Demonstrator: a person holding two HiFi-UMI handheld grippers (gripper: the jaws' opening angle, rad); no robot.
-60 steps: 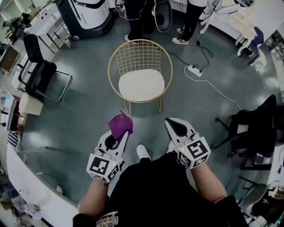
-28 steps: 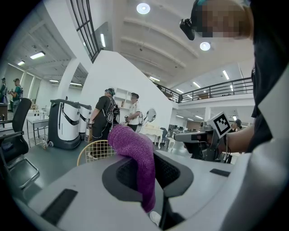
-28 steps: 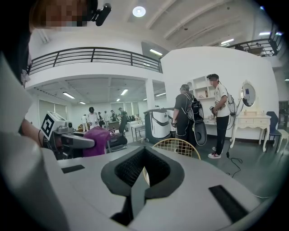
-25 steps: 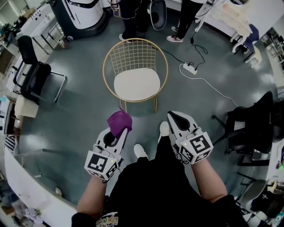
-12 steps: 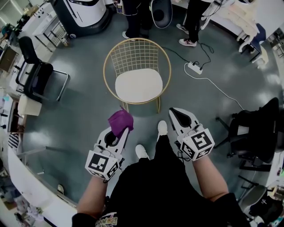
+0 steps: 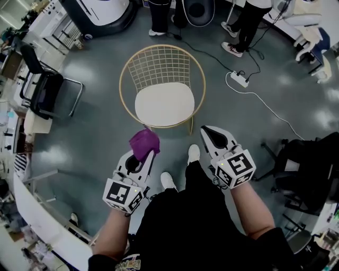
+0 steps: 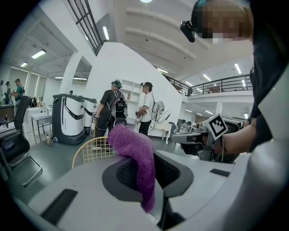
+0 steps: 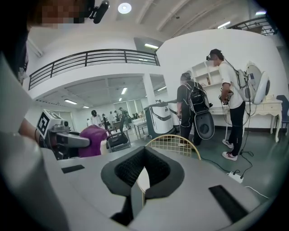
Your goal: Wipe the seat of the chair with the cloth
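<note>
The chair (image 6: pixel 162 104) has a gold wire frame and a white cushion seat and stands on the grey floor ahead of me. My left gripper (image 6: pixel 148 153) is shut on a purple cloth (image 6: pixel 144 143), held short of the chair's front edge and clear of the seat. The cloth (image 7: pixel 137 156) hangs bunched between the jaws, with the chair's wire back (image 7: pixel 92 151) behind it. My right gripper (image 6: pixel 207 133) is shut and holds nothing, level with the left one. In the right gripper view, the chair back (image 8: pixel 179 144) shows past the right gripper (image 8: pixel 142 178).
A black office chair (image 6: pixel 45 89) stands at the left and another black chair (image 6: pixel 306 163) at the right. A white power strip (image 6: pixel 240 79) with its cable lies right of the gold chair. People's legs (image 6: pixel 244 25) and a white machine (image 6: pixel 100 11) are beyond. My shoes (image 6: pixel 193 153) are below the grippers.
I have stepped forward with my right foot, so the chair sits slightly nearer. Both grippers keep their pose, and the cloth stays in the left one.
</note>
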